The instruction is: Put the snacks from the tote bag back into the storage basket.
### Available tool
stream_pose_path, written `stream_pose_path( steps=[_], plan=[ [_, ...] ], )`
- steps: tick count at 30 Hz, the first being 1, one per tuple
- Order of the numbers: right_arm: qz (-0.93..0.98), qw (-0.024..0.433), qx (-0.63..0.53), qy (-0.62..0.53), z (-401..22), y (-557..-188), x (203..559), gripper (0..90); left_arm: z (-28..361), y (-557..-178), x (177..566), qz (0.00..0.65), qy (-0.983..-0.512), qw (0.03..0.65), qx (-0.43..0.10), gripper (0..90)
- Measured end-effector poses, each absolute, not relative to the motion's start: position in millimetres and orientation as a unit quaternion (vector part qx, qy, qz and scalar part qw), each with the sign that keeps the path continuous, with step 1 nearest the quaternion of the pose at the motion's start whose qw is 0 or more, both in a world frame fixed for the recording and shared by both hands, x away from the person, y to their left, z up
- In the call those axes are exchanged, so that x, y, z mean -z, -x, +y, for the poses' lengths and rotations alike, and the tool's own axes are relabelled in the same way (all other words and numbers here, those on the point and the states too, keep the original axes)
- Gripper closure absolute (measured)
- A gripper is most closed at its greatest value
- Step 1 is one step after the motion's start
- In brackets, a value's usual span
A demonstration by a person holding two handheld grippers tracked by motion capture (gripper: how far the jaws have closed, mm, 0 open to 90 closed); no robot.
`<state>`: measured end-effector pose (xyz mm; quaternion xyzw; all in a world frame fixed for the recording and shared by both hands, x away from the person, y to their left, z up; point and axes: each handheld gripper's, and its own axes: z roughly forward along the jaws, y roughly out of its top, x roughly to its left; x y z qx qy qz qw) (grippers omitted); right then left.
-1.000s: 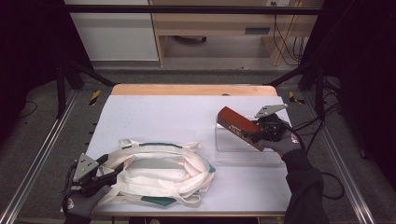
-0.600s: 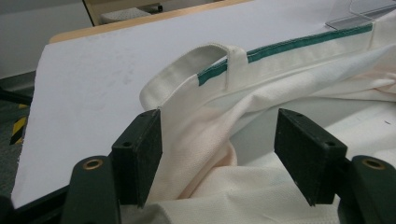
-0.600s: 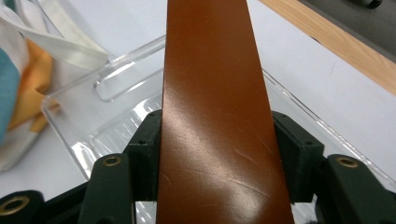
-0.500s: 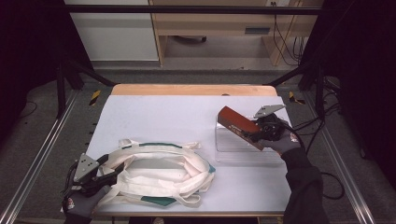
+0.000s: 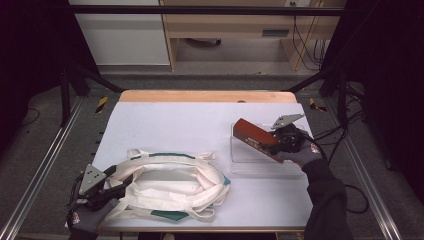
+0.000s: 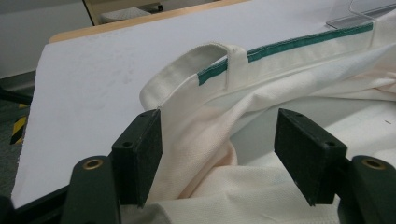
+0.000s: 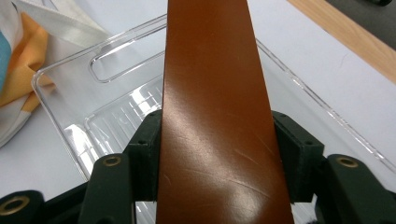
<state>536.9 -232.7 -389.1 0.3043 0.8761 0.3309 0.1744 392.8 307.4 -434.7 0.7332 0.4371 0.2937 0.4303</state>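
Note:
A cream tote bag [image 5: 170,182] with green trim lies crumpled at the front left of the white table top. My left gripper [image 5: 120,179] is at the bag's left end. In the left gripper view my left gripper [image 6: 217,154] stands open, with a fold of the bag [image 6: 280,88] loose between the pads. A flat, glossy brown case [image 5: 254,136] is held tilted above a clear plastic tray [image 5: 260,167] at the right. My right gripper [image 5: 280,144] is shut on the case's near end. The right gripper view shows both pads against the edges of the brown case [image 7: 210,70].
The tray [image 7: 116,93] has a slot handle and stands near the table's right edge. White straps and orange and blue cloth [image 7: 21,51] lie just beyond it. A wooden strip [image 5: 205,96] runs along the table's far edge. Metal rails flank both sides.

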Motion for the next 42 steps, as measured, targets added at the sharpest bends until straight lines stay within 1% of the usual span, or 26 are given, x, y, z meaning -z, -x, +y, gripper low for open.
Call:
stream_pose_path(
  steps=[7,19,21,23,30,34,37,42],
  plan=[
    [0.883,0.156,-0.312,-0.313,-232,-543,407,43.2,307,-393,435,0.438,-0.733,0.430,-0.292,32.1],
    [0.888,0.138,-0.280,-0.337,-229,-548,423,41.3,307,-393,435,0.438,-0.733,0.430,-0.291,32.2],
    [0.888,0.141,-0.276,-0.339,-228,-548,423,40.5,307,-393,435,0.438,-0.734,0.430,-0.291,32.2],
    [0.885,0.144,-0.285,-0.340,-228,-548,421,36.9,307,-393,435,0.438,-0.734,0.430,-0.291,32.1],
    [0.873,0.162,-0.308,-0.341,-229,-539,409,36.9,307,-393,435,0.439,-0.734,0.430,-0.291,32.2],
    [0.862,0.178,-0.327,-0.343,-227,-528,399,41.7,307,-393,435,0.438,-0.733,0.430,-0.291,32.2],
    [0.850,0.188,-0.342,-0.353,-227,-518,395,48.4,307,-393,435,0.437,-0.733,0.431,-0.292,32.2],
    [0.831,0.203,-0.344,-0.386,-230,-504,396,65.0,306,-391,434,0.432,-0.734,0.436,-0.290,31.8]
  ],
)
